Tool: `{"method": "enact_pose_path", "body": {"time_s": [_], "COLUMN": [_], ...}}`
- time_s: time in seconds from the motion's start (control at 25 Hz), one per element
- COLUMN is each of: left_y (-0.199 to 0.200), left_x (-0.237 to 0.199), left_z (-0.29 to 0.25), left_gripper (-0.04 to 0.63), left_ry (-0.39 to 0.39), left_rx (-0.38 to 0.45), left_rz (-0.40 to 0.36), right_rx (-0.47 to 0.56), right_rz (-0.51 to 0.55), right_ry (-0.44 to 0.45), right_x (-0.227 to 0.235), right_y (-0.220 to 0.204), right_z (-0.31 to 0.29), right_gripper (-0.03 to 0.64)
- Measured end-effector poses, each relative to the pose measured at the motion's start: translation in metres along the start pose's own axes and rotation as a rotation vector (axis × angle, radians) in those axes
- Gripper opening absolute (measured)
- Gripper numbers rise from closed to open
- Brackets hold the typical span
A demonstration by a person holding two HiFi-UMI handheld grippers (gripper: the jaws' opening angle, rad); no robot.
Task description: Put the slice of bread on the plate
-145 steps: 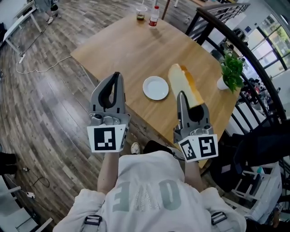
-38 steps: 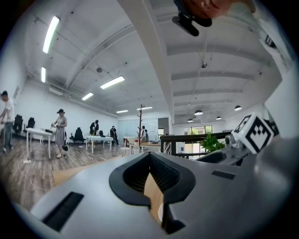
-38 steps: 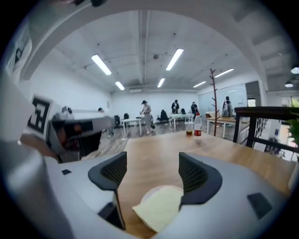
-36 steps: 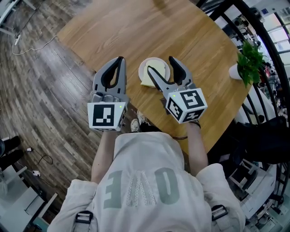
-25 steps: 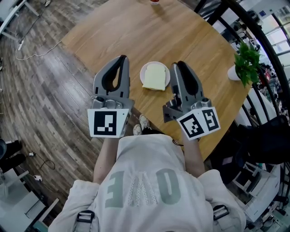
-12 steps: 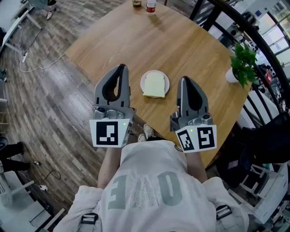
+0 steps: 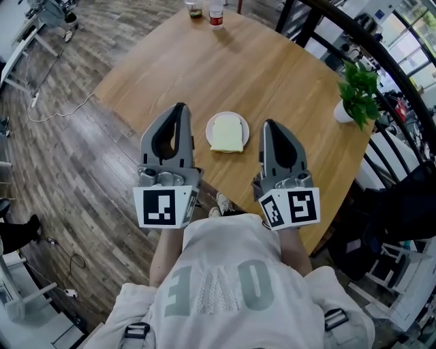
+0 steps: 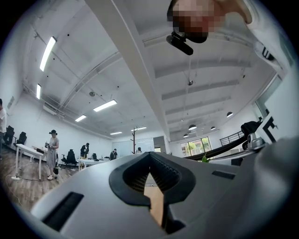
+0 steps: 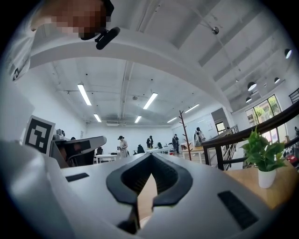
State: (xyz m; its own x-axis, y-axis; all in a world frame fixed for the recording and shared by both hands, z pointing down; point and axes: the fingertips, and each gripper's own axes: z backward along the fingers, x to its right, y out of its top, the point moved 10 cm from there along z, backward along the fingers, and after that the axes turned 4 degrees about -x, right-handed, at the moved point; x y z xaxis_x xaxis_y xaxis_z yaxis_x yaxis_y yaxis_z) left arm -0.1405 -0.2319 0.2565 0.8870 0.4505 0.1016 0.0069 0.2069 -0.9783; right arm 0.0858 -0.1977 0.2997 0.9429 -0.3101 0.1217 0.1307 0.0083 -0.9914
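A pale slice of bread (image 7: pixel 227 133) lies flat on the small white plate (image 7: pixel 210 123) near the front edge of the round wooden table (image 7: pixel 272 68). My left gripper (image 7: pixel 179 108) hangs just left of the plate, beyond the table's edge, shut and empty. To the right of the plate, my right gripper (image 7: pixel 270 124) is also shut on nothing and apart from the bread. In the left gripper view the left gripper (image 8: pixel 150 156) has its tips together; the right gripper (image 9: pixel 150 157) looks the same in its own view. Both point about level, past the plate.
A potted plant (image 7: pixel 355 90) stands at the table's right edge, also seen as the potted plant (image 9: pixel 264 154). A bottle (image 7: pixel 216 15) and a cup (image 7: pixel 195 8) sit at the far edge. A black railing (image 7: pixel 381 61) curves behind the table. Wooden floor (image 7: pixel 82 177) lies to the left.
The right gripper let the bread go onto the plate, drew back toward me, rolled upright and closed empty. The left gripper rose slightly.
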Motion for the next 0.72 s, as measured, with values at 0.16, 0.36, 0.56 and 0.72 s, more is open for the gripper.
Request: {"method": "enact_pose_path", "body": {"time_s": [0.16,0.36,0.56,0.72], "left_y": [-0.0002,-0.0013,-0.0018,-0.0037], "left_x": [0.0024,0.0018,0.0011,0.0005], "left_z": [-0.0015,0.0013,-0.0004,-0.0017], "left_gripper": [0.008,0.008,0.008,0.008], "left_ry": [0.002,0.007,0.01,0.006], "left_rx": [-0.002,-0.006,-0.009,-0.014], "left_rz": [-0.003,-0.005,-0.006,-0.012], "right_rx": [-0.01,-0.022,-0.022,-0.027], "right_rz": [0.008,0.023,0.014,0.014], "right_ry": [-0.003,-0.002,-0.003,0.001], "right_x": [0.0029,0.0008,0.0019,0.0031], "right_y": [-0.0011,-0.0037,-0.004,-0.0053], "right_z": [-0.0013,-0.0003,-0.0011,-0.003], "right_gripper": [0.017,0.017,0.017,0.017]}}
